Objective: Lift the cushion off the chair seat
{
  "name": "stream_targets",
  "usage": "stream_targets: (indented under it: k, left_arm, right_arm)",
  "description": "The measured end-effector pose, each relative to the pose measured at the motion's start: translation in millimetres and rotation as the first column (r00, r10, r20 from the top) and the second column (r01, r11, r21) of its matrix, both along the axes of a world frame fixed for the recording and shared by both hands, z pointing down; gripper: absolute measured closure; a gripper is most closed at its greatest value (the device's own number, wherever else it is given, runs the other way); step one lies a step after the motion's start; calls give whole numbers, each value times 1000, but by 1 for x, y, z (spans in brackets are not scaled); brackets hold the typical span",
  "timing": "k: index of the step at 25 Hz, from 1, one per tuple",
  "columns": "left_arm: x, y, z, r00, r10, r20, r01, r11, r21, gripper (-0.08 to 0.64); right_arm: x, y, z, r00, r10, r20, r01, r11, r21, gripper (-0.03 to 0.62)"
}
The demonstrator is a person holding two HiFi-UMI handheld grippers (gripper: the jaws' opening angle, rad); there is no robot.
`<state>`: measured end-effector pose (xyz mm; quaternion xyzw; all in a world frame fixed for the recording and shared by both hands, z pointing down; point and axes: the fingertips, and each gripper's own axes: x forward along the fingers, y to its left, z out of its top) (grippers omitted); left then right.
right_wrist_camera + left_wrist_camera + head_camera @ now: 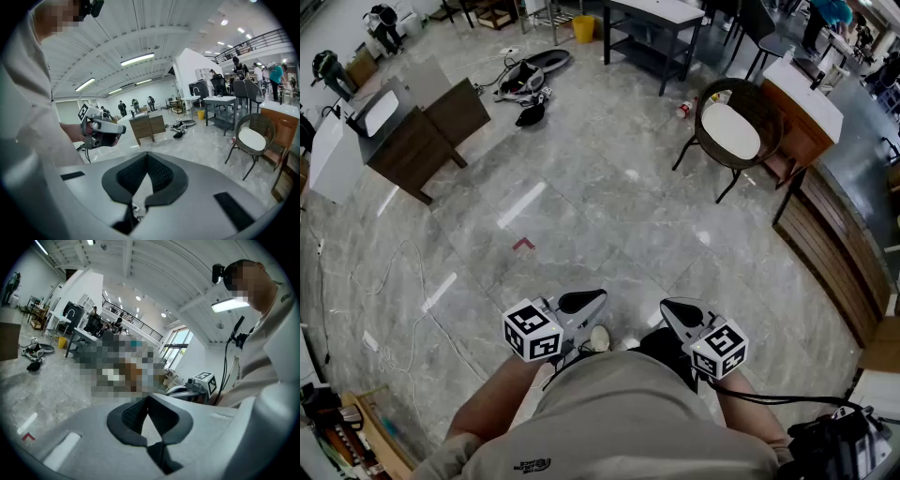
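Note:
A dark wicker chair [748, 108] stands far off at the upper right of the head view, with a white oval cushion [730, 130] on its seat. The right gripper view shows the same chair [255, 125] and cushion [251, 138] at the right. My left gripper [581, 302] and right gripper [682, 310] are held close to the person's body, low in the head view, far from the chair. Both are shut with nothing between the jaws. The left gripper [105, 127] also shows in the right gripper view, and the right gripper [187, 387] in the left gripper view.
A brown wooden cabinet [417, 141] stands at the upper left, a dark table [652, 19] at the top, a wooden counter [806, 112] behind the chair. Bags and cables [525, 84] lie on the grey marble floor. A slatted bench [839, 253] runs along the right.

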<state>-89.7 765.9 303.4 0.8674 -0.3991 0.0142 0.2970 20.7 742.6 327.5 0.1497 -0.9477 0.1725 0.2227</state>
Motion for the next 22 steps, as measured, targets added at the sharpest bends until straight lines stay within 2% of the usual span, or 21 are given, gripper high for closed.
stream_targets:
  k: [4, 8, 12, 16, 19, 22]
  left_arm:
    - [-20, -23, 9, 1000, 1, -6, -1, 1000, 5, 552]
    - [-6, -62, 11, 999, 33, -18, -33, 999, 11, 552]
    - [11, -118, 6, 998, 61, -14, -61, 998, 19, 552]
    - [28, -176, 3, 996, 94, 14, -94, 996, 12, 552]
    - [45, -224, -2, 991, 126, 34, -126, 992, 12, 552]
    - [64, -267, -4, 987, 147, 68, -150, 988, 32, 552]
  right_arm:
    - [-9, -17, 5, 1000, 24, -7, -24, 1000, 1, 580]
    - [4, -49, 10, 998, 64, -21, -64, 998, -12, 581]
    - [8, -103, 12, 996, 87, -13, -87, 996, -11, 580]
    - [14, -172, 5, 995, 101, 9, -101, 994, 40, 577]
    - [23, -220, 2, 992, 118, 47, -119, 993, 19, 570]
    - [38, -259, 6, 992, 121, 47, -122, 992, 26, 466]
